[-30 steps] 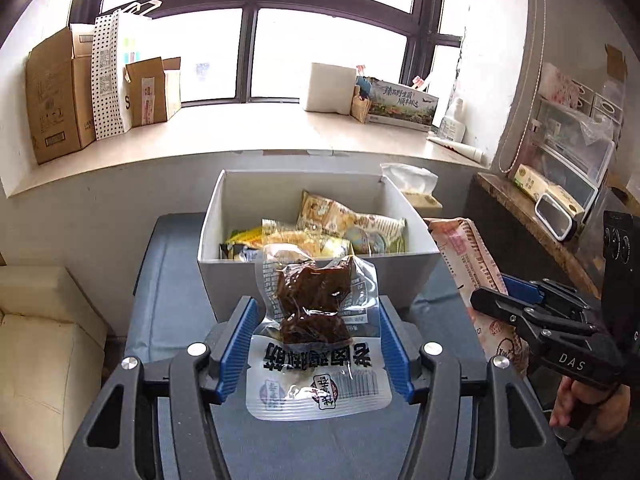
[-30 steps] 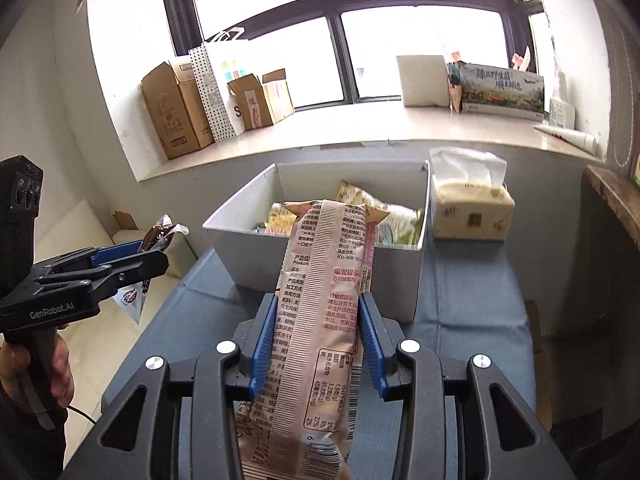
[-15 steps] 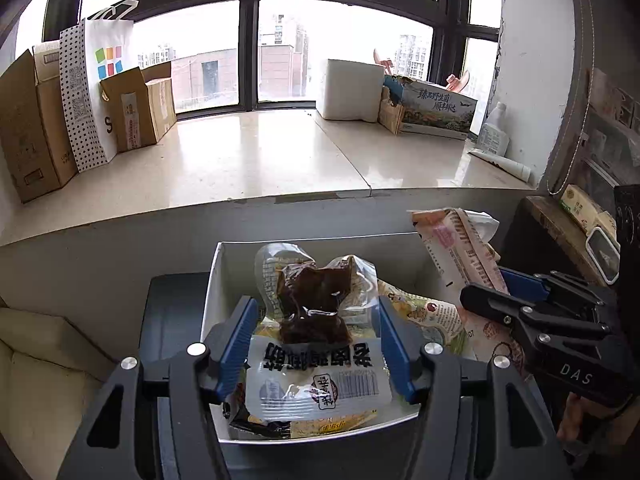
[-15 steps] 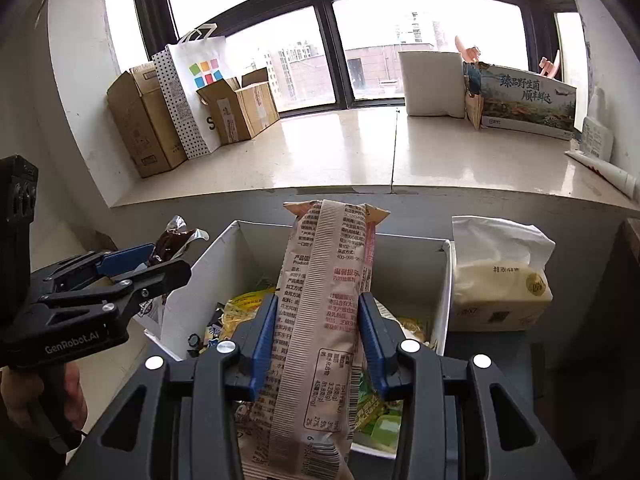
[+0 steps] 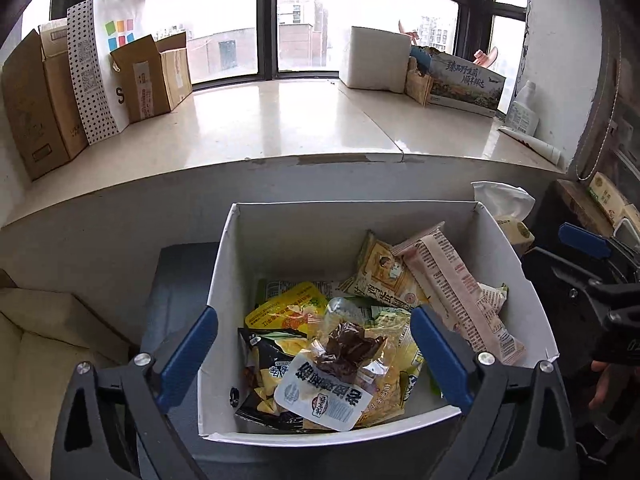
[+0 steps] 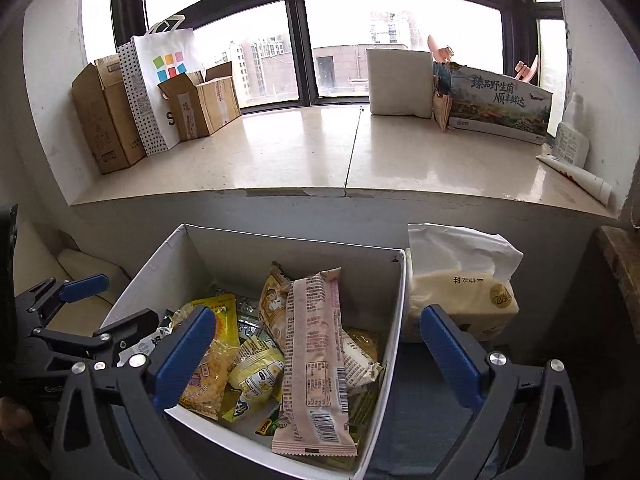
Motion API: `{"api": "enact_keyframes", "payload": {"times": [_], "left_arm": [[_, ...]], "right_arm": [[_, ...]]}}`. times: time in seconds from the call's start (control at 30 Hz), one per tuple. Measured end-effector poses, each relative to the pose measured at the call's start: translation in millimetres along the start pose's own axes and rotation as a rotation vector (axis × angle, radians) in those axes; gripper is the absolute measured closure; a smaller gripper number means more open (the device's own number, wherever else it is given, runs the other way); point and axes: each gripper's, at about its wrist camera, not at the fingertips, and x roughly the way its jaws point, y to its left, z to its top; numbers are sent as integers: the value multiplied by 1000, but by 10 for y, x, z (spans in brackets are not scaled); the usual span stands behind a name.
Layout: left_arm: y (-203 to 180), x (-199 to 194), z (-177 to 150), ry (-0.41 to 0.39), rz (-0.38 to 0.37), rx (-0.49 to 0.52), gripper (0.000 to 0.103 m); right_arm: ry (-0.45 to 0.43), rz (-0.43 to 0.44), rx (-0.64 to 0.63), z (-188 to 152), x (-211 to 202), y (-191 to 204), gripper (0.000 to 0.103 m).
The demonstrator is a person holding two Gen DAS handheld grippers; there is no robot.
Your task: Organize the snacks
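left hand-held gripper [image 5: 314, 354]: jaws apart, empty, over white box [image 5: 516, 272] | right hand-held gripper [image 6: 320, 354]: jaws apart, empty | clear brown-snack pouch [image 5: 336, 376] and pink wrapper [image 6: 312, 356] lie inside box

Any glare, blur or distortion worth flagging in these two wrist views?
Left wrist: window overexposed, sill glossy with reflections, fisheye bends edges, white box sharp. Right wrist: same blown-out panes, bowed frame, pink snack packet readable, no motion blur.
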Motion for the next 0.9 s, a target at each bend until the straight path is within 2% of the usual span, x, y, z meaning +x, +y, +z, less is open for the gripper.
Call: {"api": "enact_keyframes", "payload": {"times": [0.17,0.33,0.4,0.57,0.7,0.77,0.9], "left_arm": [[-40,-283,-37,-60,34,27,4],[-4,-758,-304,-143,25,13,4],[-10,-943,-456,-162,-22,25,4],[-50,-1419,-812,-194,-32,13,4],[-105,-1854,-1118,-256,32,27,0],[-146,-2003,-1262,-254,48,18,0],[-281,-2135,-1561,-194,3,15,0]], "right_arm": [[1,-52,-10,-91,-69,60,0],[-30,-53,-52,-270,-332,152,0],[-51,-49,-77,-383,-484,200,0],[-154,-70,-54,-718,-1036,280,0],[-206,-71,-67,-973,-1492,407,0],[-201,-73,-101,-1094,-1655,503,0],[-201,-73,-126,-1386,-1909,672,0]]}}
